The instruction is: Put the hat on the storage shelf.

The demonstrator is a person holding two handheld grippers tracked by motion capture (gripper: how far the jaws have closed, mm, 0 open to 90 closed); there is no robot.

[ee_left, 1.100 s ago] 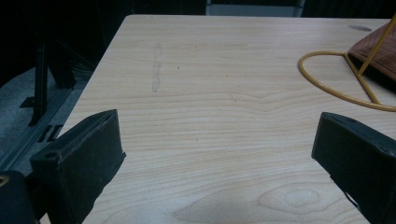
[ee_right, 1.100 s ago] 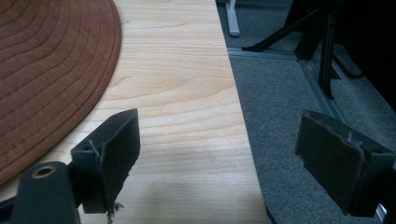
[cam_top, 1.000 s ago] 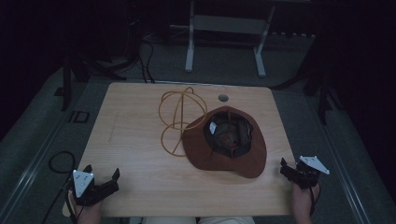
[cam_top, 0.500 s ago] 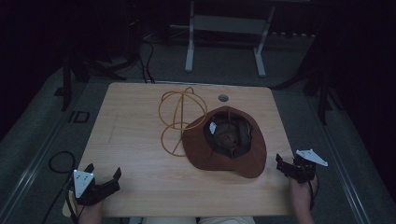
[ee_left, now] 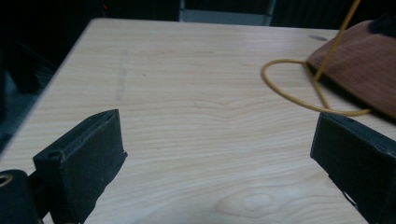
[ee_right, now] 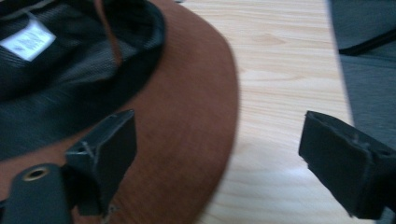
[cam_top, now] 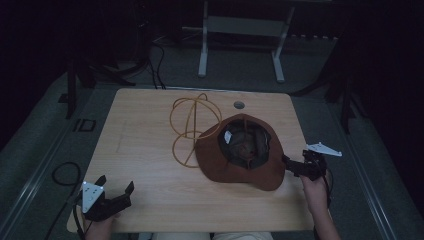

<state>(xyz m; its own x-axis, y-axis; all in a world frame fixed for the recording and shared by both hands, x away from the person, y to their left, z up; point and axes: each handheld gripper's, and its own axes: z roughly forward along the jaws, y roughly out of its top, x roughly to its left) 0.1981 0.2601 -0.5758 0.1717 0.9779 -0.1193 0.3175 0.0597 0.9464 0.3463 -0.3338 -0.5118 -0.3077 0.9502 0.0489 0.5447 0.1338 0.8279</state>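
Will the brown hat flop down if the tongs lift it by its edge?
Probably a bit. The brown hat lies upside down with a wide, thin brim that looks like soft felt, so it may bend where it is pinched. It looks light. The right tongs, open at the brim, would likely grip the matte cloth without slipping.

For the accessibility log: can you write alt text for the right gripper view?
The right gripper is open over the edge of a brown hat lying upside down on a light wooden table, one jaw above the brim, the other above bare wood. The hat's dark lining carries a white label.
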